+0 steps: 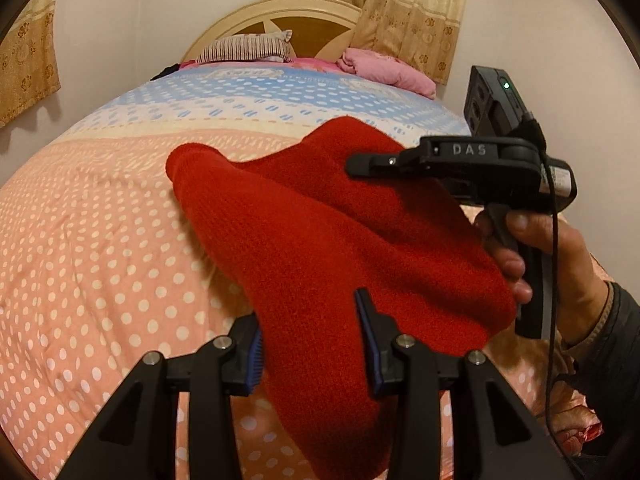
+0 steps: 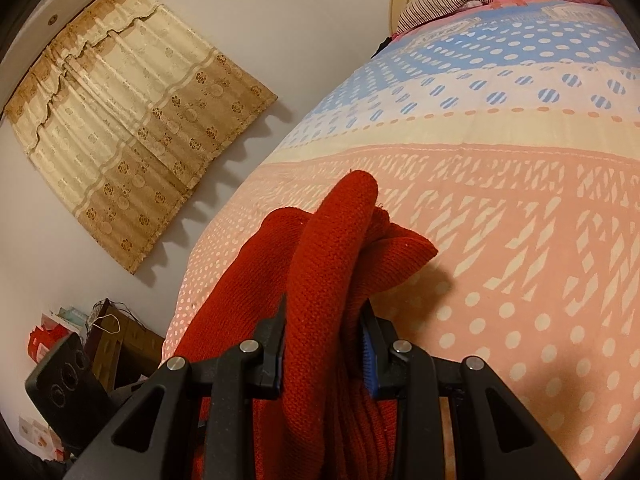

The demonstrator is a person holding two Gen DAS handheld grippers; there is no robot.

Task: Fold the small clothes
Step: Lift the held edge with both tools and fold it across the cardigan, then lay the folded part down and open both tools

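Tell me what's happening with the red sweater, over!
Left gripper shut on red knit garment. Right gripper shut on it too. Garment bunched, lifted above polka-dot bedspread. Nothing blocking.

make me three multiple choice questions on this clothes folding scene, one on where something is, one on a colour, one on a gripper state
1. Where does the striped pillow lie?
A. at the headboard end of the bed
B. on the floor
C. under the curtain on the side wall

2. What colour is the knit garment?
A. blue
B. red
C. grey

3. How does the right gripper stand?
A. wide open above the bed
B. shut on nothing
C. shut on the knit garment

Answers:
1 A, the pillow rests against the headboard at the far end of the bed.
2 B, the knit shows red in both views.
3 C, the right wrist view shows bunched knit pinched between its fingers; the left gripper also has the knit between its fingers.
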